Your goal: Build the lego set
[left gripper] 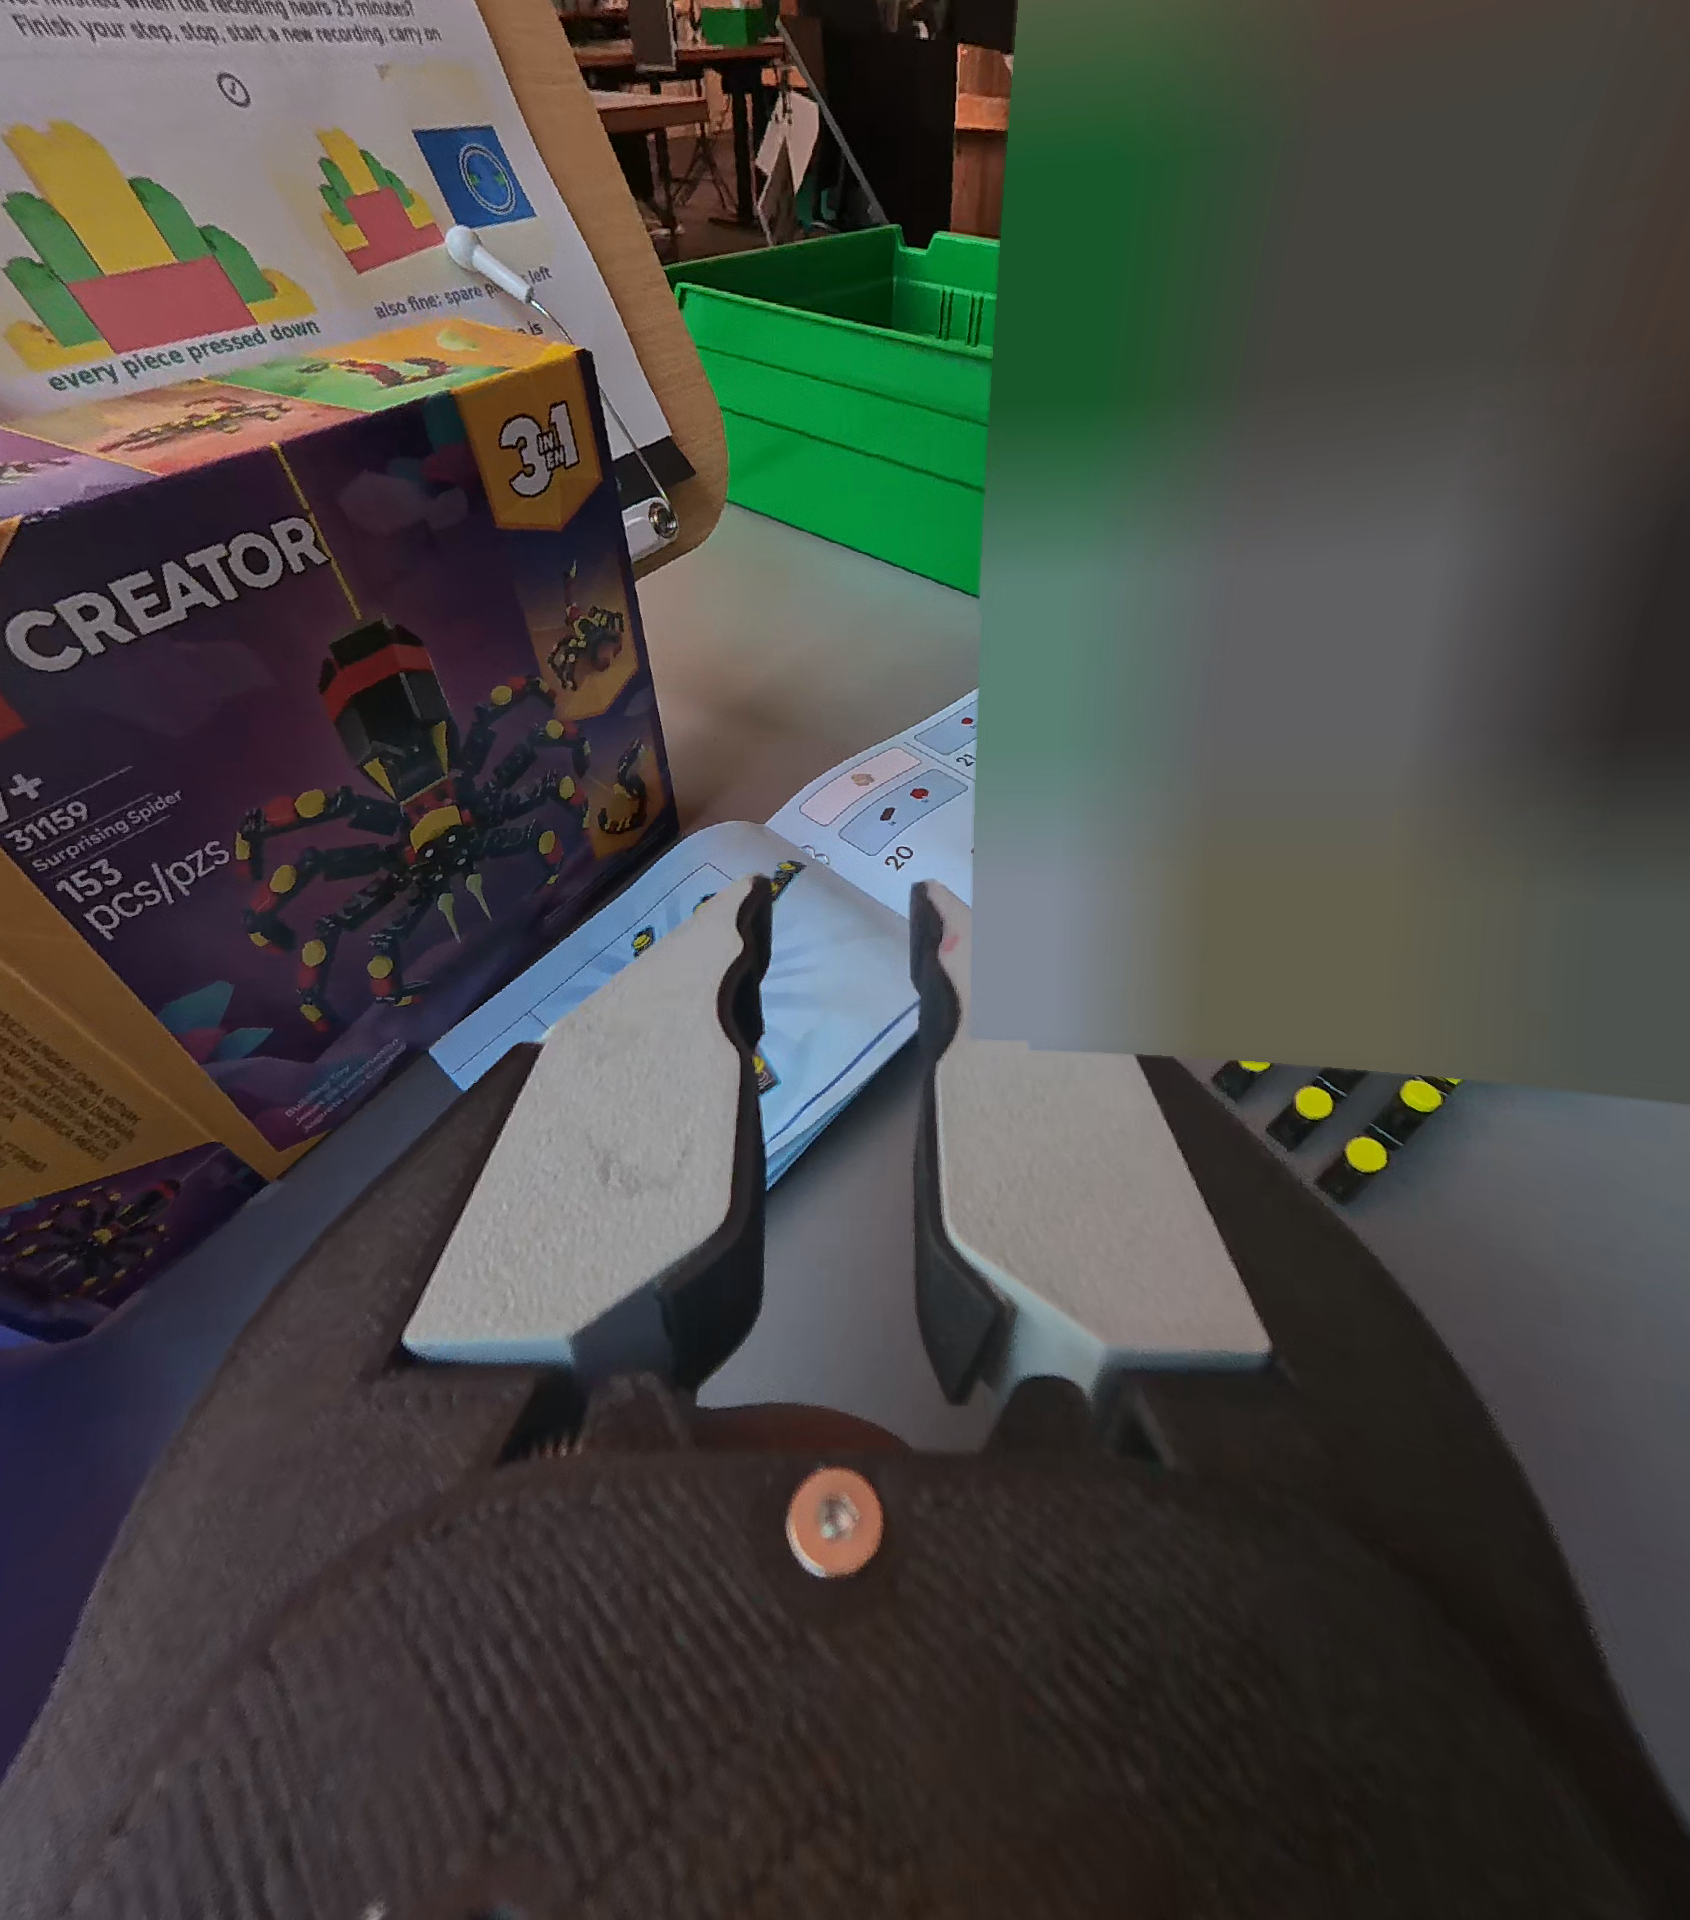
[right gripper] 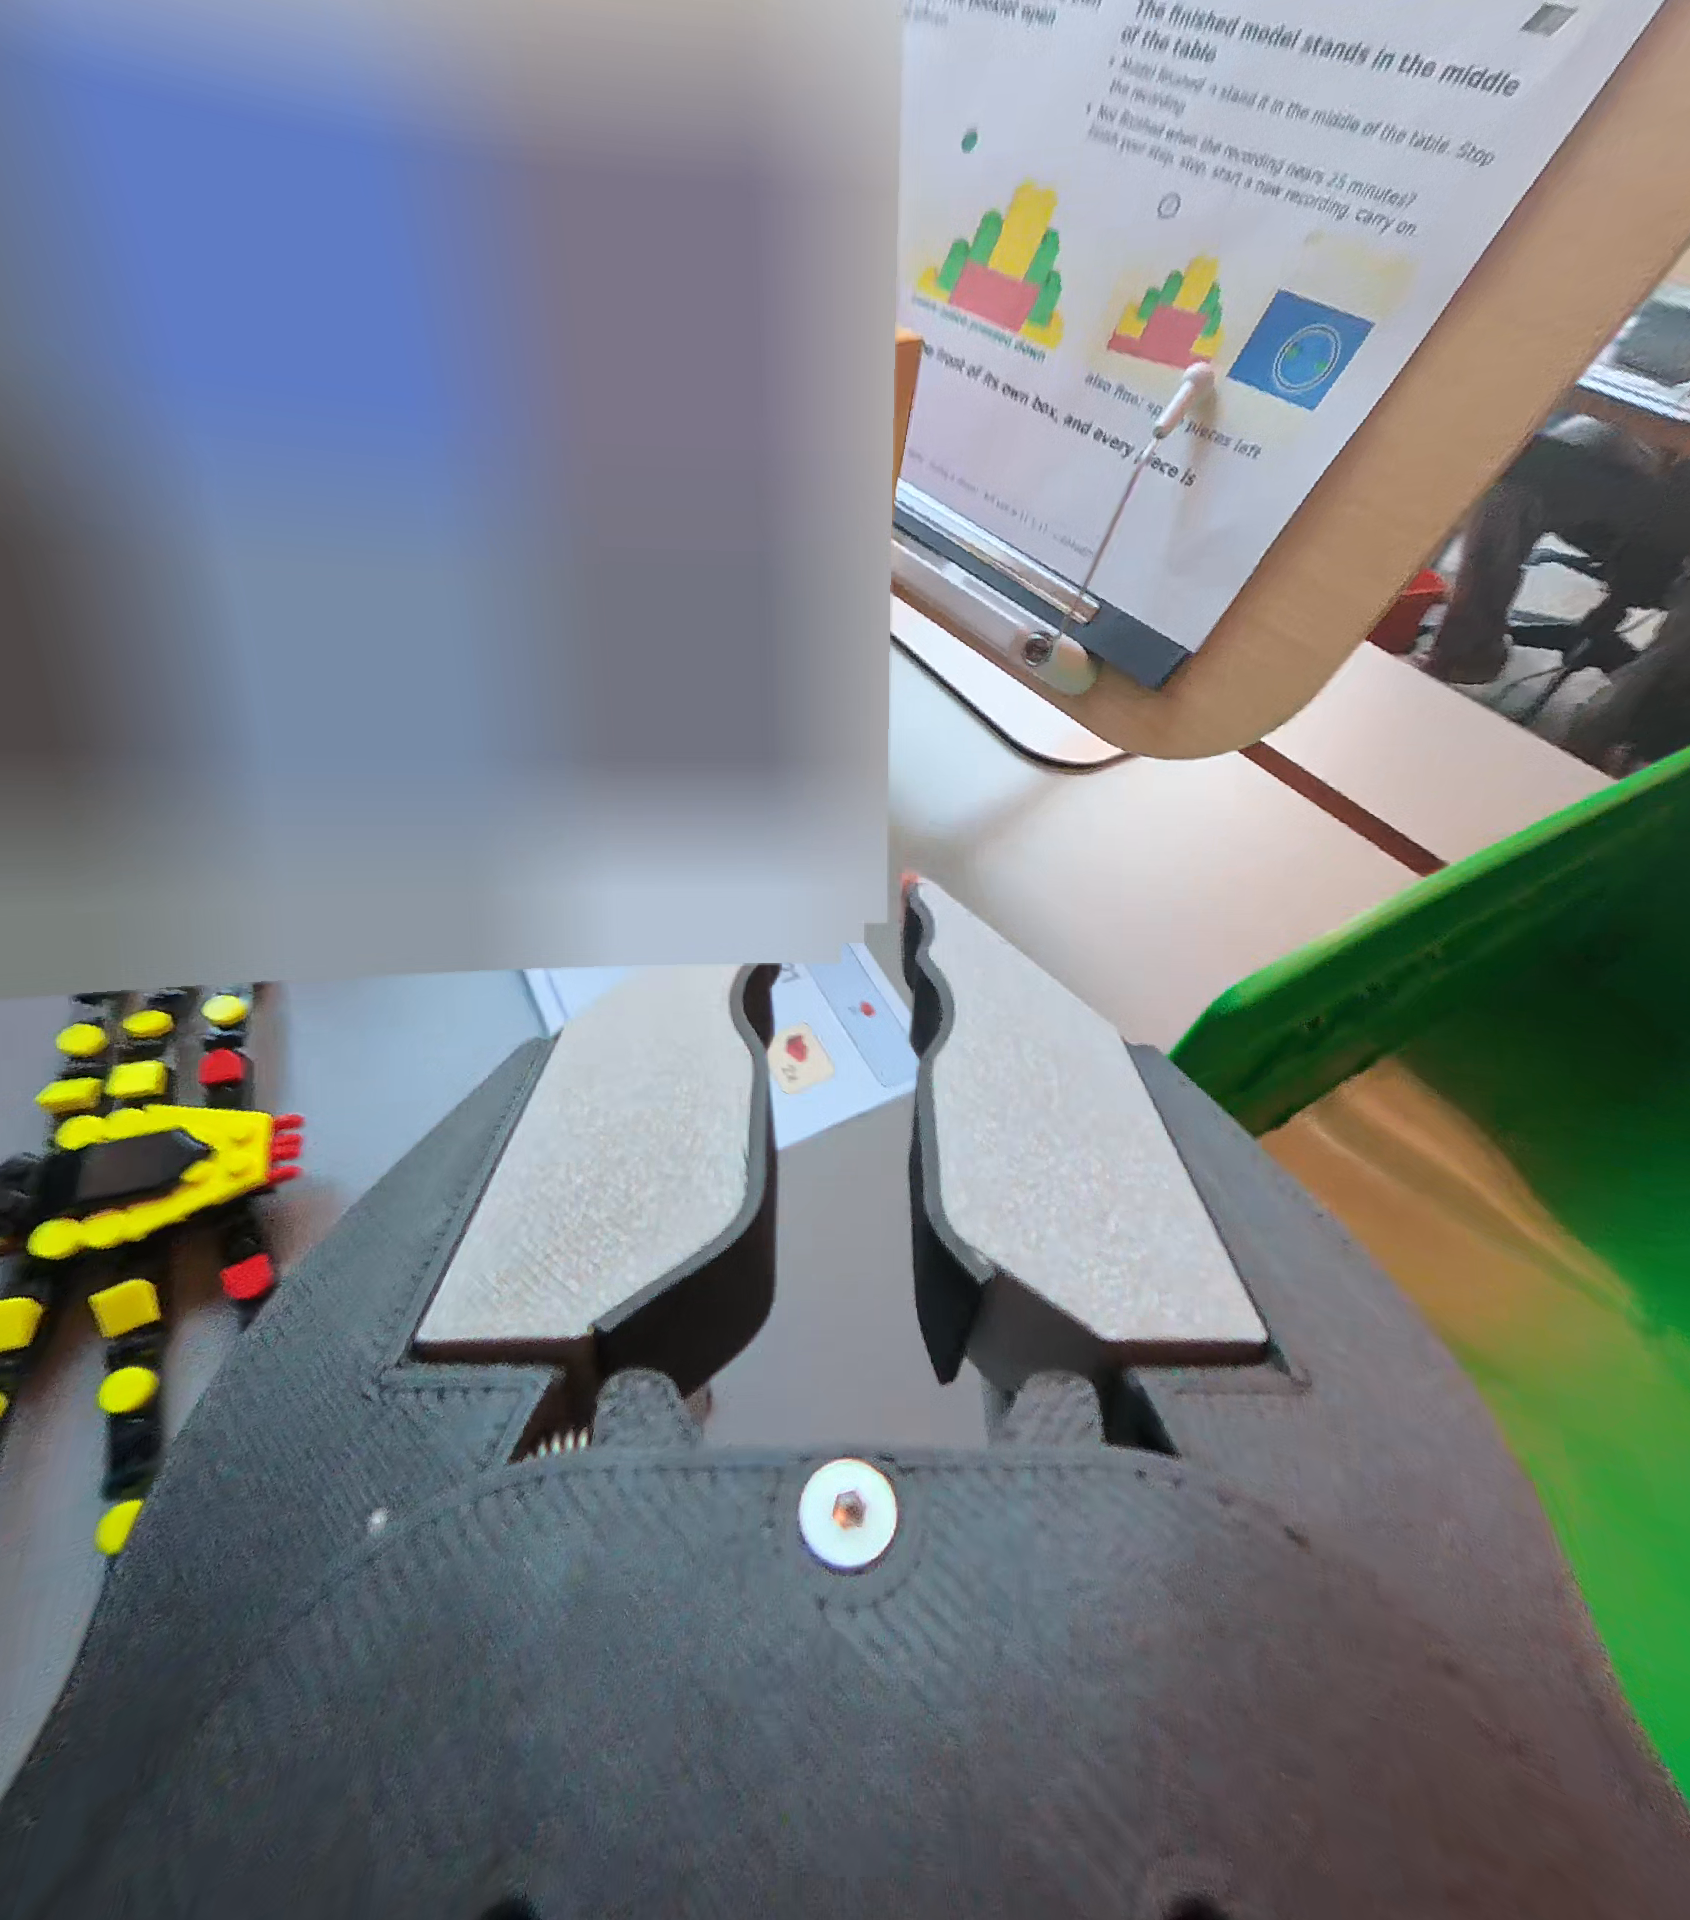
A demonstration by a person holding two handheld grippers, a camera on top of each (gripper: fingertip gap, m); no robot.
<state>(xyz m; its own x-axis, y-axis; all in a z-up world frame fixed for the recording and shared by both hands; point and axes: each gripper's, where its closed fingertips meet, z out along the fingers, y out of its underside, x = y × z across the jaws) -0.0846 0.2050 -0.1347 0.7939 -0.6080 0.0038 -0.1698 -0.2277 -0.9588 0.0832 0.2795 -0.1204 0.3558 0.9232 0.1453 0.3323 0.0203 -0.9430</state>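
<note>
Purple and orange card, the lego set box (left gripper: 280, 790) shows only in the left wrist view, standing on the grey table (left gripper: 1547, 1455) just left of the open instruction booklet (left gripper: 820, 966). Only the right wrist view shows the partly built spider model (right gripper: 114, 1184), black with yellow and red pieces, lying flat on the table to the left. The left gripper (left gripper: 841, 904) hovers over the booklet, fingers parted and empty. The right gripper (right gripper: 841, 966) is likewise released, holding nothing. A green bin (right gripper: 1547, 1039) sits close at its right; a clipboard (right gripper: 1340, 623) stands behind.
</note>
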